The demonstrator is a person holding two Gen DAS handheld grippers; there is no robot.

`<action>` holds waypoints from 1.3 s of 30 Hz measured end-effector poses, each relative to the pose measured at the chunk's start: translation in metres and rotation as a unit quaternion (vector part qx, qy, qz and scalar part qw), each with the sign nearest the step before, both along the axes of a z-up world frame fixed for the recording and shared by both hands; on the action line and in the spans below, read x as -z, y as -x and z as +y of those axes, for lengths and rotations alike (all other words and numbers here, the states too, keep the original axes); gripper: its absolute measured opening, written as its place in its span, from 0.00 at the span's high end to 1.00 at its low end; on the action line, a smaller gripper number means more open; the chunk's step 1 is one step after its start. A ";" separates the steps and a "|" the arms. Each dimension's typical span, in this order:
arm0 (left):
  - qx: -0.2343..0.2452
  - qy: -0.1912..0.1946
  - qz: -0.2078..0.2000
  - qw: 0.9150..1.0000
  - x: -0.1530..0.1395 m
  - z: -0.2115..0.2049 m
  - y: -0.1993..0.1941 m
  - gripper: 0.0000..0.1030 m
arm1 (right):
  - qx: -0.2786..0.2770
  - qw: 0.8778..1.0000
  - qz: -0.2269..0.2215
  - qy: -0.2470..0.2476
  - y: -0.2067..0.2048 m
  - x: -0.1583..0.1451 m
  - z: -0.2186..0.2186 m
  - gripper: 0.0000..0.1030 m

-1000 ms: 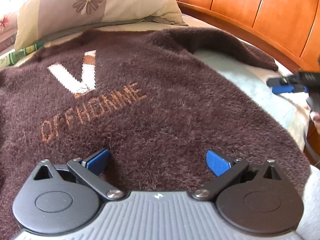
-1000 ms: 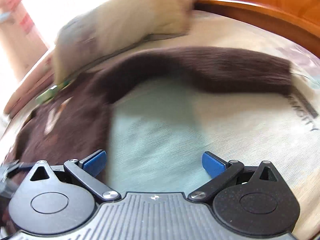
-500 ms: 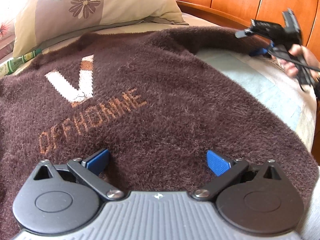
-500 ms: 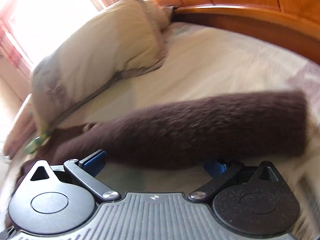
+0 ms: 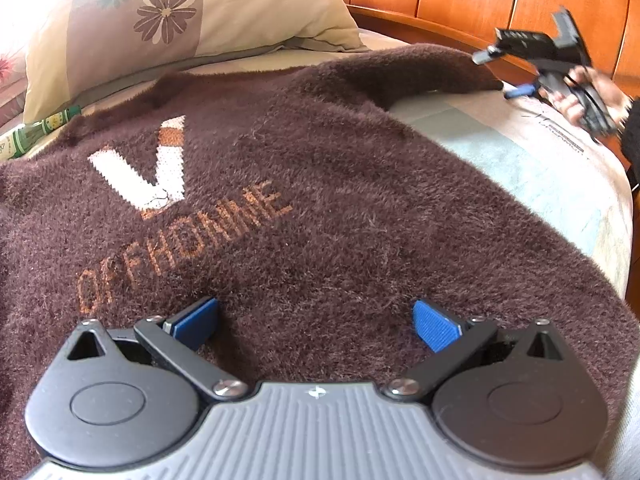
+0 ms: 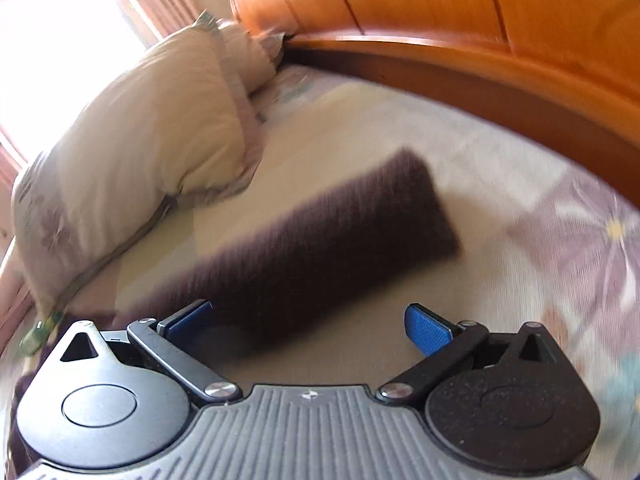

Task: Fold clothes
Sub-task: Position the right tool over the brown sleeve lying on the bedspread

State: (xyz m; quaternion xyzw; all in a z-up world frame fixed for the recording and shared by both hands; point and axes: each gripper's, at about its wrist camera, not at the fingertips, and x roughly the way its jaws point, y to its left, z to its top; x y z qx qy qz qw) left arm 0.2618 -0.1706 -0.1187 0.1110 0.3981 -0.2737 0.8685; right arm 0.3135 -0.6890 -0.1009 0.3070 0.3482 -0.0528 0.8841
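Jaws wide on both: left gripper (image 5: 316,320) over the brown sweater (image 5: 320,184), right gripper (image 6: 308,326) above its sleeve (image 6: 320,248).

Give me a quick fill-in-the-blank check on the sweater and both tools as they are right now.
1. The sweater lies spread on the bed, and its colour is ____.
2. The left tool, over the sweater's body, has its jaws ____.
3. The right tool, jaws open, points at the sweater's ____.
4. Behind the sweater's collar lies a pillow printed with ____.

Missing words: brown; open; sleeve; flowers
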 end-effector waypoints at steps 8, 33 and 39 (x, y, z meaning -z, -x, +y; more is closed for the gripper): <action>-0.003 -0.003 -0.005 1.000 0.001 -0.002 0.002 0.01 | -0.058 0.997 -0.049 0.009 0.015 -0.021 0.024 0.00; -0.005 0.000 -0.015 1.000 0.002 -0.001 0.005 0.01 | -0.132 0.990 -0.020 -0.036 -0.003 -0.032 0.044 0.00; -0.006 -0.001 -0.015 1.000 0.002 -0.001 0.005 0.01 | -0.149 0.986 -0.068 -0.014 -0.051 -0.059 0.053 0.00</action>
